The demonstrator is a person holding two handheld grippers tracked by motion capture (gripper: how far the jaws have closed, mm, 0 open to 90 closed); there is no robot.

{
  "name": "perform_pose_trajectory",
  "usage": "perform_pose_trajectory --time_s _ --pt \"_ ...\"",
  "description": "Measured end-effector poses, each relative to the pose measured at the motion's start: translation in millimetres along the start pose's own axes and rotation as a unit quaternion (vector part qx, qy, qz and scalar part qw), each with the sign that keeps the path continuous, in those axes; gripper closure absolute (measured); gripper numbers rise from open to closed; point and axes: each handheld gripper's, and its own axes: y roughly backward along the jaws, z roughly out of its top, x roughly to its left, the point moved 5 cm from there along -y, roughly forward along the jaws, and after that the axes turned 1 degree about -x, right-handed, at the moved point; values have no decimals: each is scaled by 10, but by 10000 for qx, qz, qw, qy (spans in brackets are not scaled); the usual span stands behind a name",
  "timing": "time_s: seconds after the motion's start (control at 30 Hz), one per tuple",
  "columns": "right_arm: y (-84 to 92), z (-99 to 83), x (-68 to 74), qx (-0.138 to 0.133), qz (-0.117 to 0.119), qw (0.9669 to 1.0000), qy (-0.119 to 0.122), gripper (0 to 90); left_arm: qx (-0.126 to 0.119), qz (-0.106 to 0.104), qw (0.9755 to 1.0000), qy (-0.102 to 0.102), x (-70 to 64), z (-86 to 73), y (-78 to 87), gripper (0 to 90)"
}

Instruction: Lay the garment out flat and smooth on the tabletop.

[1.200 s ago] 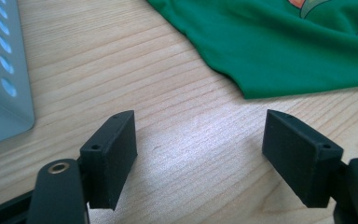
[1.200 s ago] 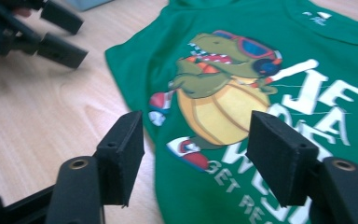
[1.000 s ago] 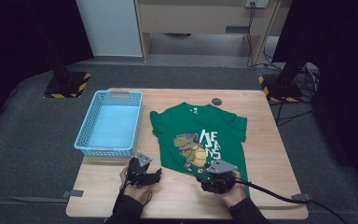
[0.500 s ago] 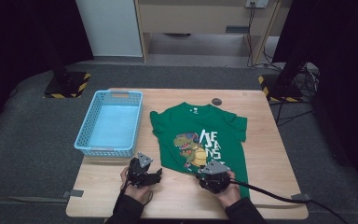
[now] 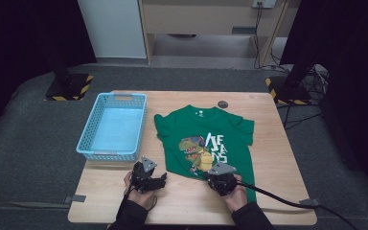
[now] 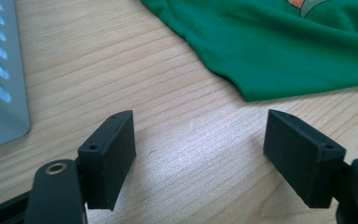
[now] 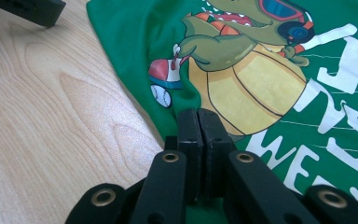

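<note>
The right claw (image 5: 219,178) has just slid in from where it hung a moment ago, a little further right and off the cloth, and now sits on the near hem of the green T-shirt (image 5: 206,143), low in the middle of the high view. In the right gripper view its jaws are pressed flat together over the shirt's edge, just below the dinosaur print (image 7: 242,79); whether a fold of fabric is truly pinched between them I cannot quite tell, but it looks like a grip on the hem.

The left claw (image 5: 159,178) has barely budged. It rests on bare table (image 5: 278,158) at the lower left of the shirt, jaws spread wide, and the left gripper view shows the shirt's corner (image 6: 279,60) lying just ahead of them, untouched.

The shirt lies flat, print up, right of the blue basket (image 5: 87,139). My guess is one side is now taken and the left corner comes next.
</note>
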Motion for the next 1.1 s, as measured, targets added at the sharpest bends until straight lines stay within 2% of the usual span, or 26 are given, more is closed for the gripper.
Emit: perform_pose_trajectory --time_s 0.13,0.23,0.37,0.47,0.7,0.8,0.9,1.03,1.1 --pt "46 34 -18 -63 148 9998 -117 886 -7 4 10000 7 0 0 0 246" --pt "153 123 -49 -257 288 9990 -225 887 -14 12 10000 19 0 1 0 249" --pt "315 266 -115 -569 496 9962 -444 887 -19 -17 10000 15 -14 2 1 256" --pt "393 360 -188 -760 597 9934 -622 888 -29 -130 9999 77 -38 7 9 265" --pt "452 506 -360 -936 531 9907 -831 888 -221 -436 9988 3 -210 60 88 287" --pt "467 557 -399 -1023 526 9894 -889 888 -279 -578 9978 -147 -332 80 130 295" --pt "485 602 -401 -1039 468 9898 -856 887 -298 -693 9967 -307 -457 90 152 299" --pt "525 670 -400 -1115 462 9894 -806 888 -292 -756 9956 -474 -578 89 140 307" --pt "550 692 -403 -1133 457 9894 -782 888 -295 -695 9959 -505 -586 91 113 310"
